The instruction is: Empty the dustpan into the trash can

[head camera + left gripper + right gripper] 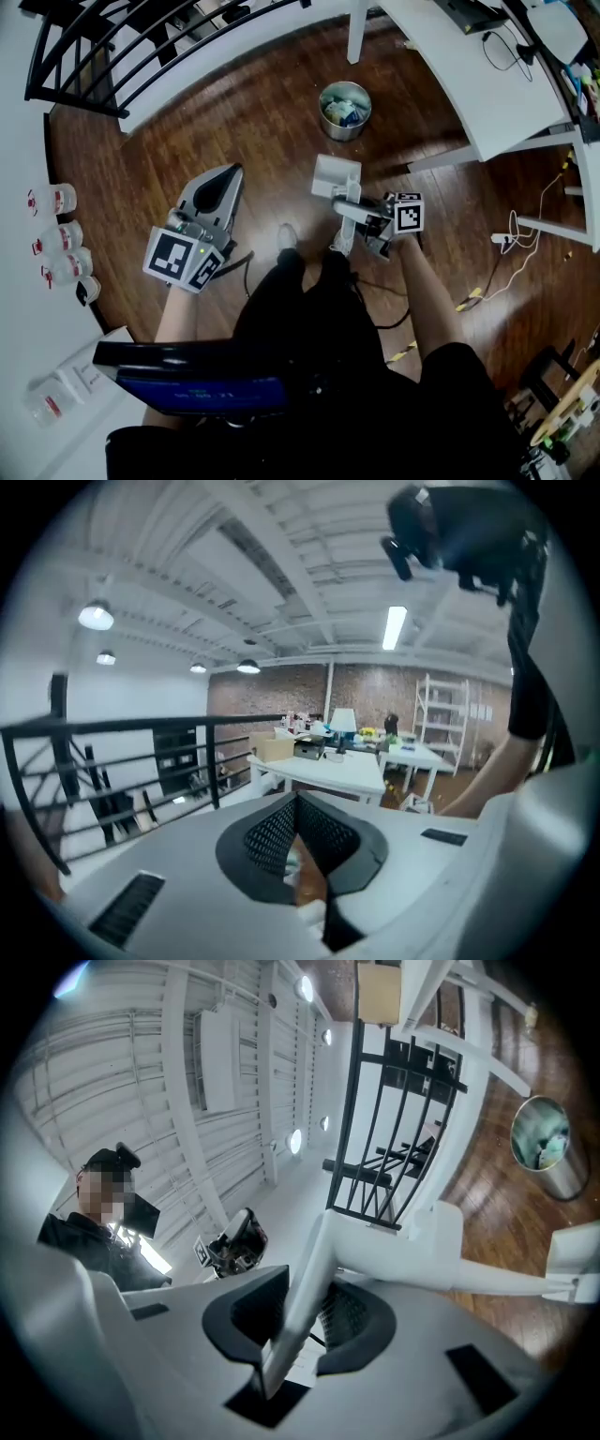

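Left gripper (pixel 298 841) has its fingers (pixel 262 841) clenched on nothing. Right gripper (pixel 298 1312) fingers (pixel 354 1321) are grasping the white dustpan (pixel 333 175) by its handle, pan just ahead of them. The metal trash can (pixel 345 112) sits on the floor (pixel 262 122) further out past it.

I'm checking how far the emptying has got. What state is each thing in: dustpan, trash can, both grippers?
dustpan: held by its handle, short of the can, not over it; contents cannot be made out.
trash can: upright on the floor, open, some rubbish inside.
right gripper: shut on the dustpan's handle.
left gripper: shut, nothing between its jaws.
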The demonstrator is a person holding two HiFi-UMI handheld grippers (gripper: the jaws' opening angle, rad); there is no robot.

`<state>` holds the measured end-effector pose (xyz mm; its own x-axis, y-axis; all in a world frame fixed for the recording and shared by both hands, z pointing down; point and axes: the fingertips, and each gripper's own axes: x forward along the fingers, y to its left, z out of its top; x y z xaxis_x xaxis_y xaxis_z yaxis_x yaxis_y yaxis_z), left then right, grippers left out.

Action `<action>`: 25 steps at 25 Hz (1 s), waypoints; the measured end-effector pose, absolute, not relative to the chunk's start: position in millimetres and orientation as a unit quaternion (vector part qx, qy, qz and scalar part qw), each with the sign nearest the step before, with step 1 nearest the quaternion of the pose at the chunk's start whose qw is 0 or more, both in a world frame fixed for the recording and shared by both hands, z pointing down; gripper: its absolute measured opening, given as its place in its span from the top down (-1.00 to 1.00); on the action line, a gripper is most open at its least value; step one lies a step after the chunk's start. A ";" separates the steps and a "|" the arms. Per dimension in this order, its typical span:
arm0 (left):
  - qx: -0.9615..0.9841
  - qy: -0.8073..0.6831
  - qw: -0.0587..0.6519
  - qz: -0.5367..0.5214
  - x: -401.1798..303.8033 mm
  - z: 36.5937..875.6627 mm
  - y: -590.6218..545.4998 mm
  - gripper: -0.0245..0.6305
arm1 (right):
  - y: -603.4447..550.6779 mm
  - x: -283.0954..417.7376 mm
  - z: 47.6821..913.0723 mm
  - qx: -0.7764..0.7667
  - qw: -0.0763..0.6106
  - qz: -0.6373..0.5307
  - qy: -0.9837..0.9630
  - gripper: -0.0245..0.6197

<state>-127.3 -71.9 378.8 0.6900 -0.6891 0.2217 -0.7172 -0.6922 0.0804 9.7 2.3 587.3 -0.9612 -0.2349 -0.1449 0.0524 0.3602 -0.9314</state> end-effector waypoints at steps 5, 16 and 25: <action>0.896 -0.418 -0.025 0.148 -120.6 362.4 -99.6 0.91 | 6.8 9.5 589.1 -0.056 0.122 -0.567 0.813 0.66; 0.862 -0.482 -0.002 0.157 -141.9 370.9 -122.6 0.91 | 24.2 6.0 596.8 -0.050 0.088 -0.567 0.817 0.65; 0.852 -0.501 0.013 0.153 -153.7 371.5 -127.8 0.91 | 33.0 2.8 596.3 -0.038 0.065 -0.560 0.825 0.51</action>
<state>-153.7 -127.8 371.5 0.4507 -0.8499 0.2732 -0.8578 -0.4970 -0.1310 2.8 33.0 596.3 -0.9887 -0.1357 -0.0635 0.0089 0.3699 -0.9290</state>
